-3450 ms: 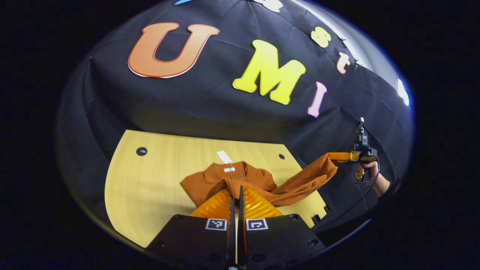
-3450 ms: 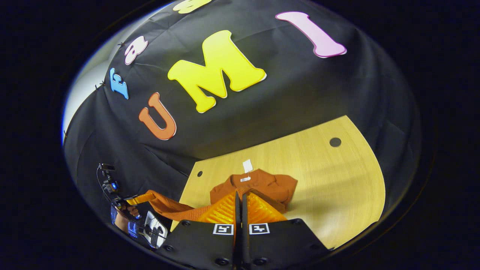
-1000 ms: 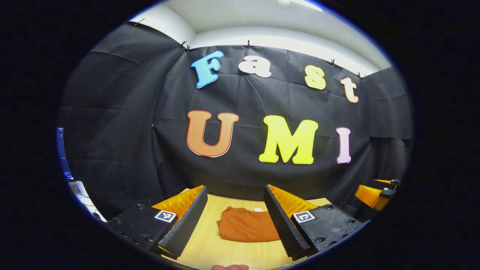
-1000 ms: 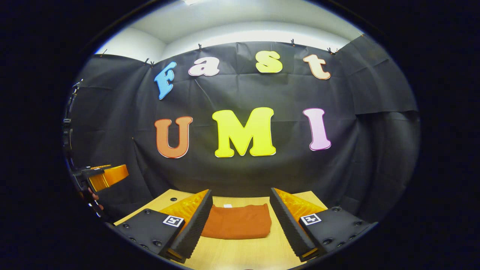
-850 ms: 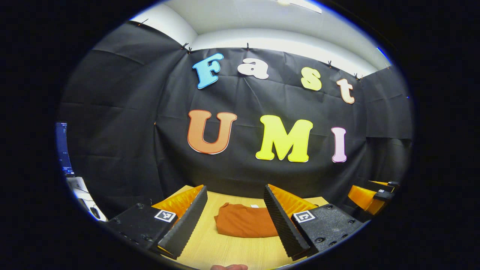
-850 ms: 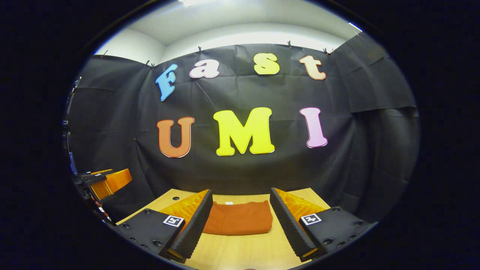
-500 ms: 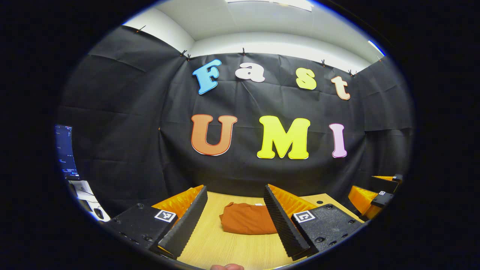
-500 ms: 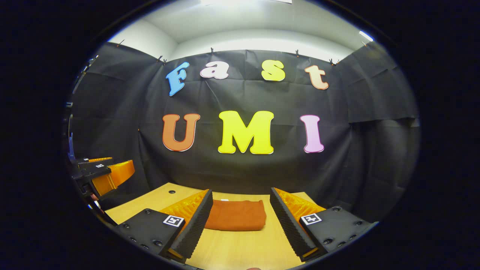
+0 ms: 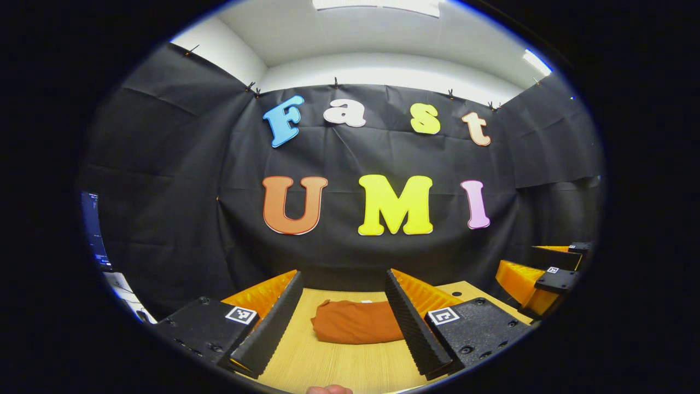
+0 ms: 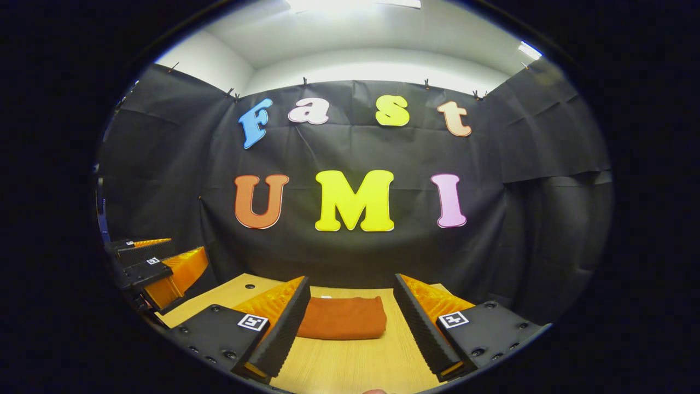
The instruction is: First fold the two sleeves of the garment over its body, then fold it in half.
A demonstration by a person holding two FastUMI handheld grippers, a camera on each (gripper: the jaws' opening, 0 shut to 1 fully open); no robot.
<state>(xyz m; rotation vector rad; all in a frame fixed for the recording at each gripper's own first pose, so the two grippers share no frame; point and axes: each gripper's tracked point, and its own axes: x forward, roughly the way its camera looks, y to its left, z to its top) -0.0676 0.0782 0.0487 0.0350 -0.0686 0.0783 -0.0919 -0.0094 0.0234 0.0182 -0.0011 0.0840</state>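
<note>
The rust-orange garment (image 9: 353, 328) lies folded into a compact rectangle on the light wooden table (image 9: 322, 364); it also sits flat in the right gripper view (image 10: 342, 325). My left gripper (image 9: 342, 323) is open, held back from the garment, with nothing between its fingers. My right gripper (image 10: 350, 328) is open too, apart from the cloth. The right gripper (image 9: 538, 279) appears at the far right of the left gripper view, and the left gripper (image 10: 158, 268) at the far left of the right gripper view.
The black cloth wall (image 9: 350, 251) stands just behind the table. A small round hole (image 10: 250, 286) marks the table's far left part. A screen (image 9: 94, 230) glows at the left edge. A fingertip (image 9: 328, 389) shows at the bottom.
3.5 s ago both grippers were shut on the garment's hem, lifting it. Now both are open and drawn back, and the garment lies folded. Over the last second the views only shifted slightly.
</note>
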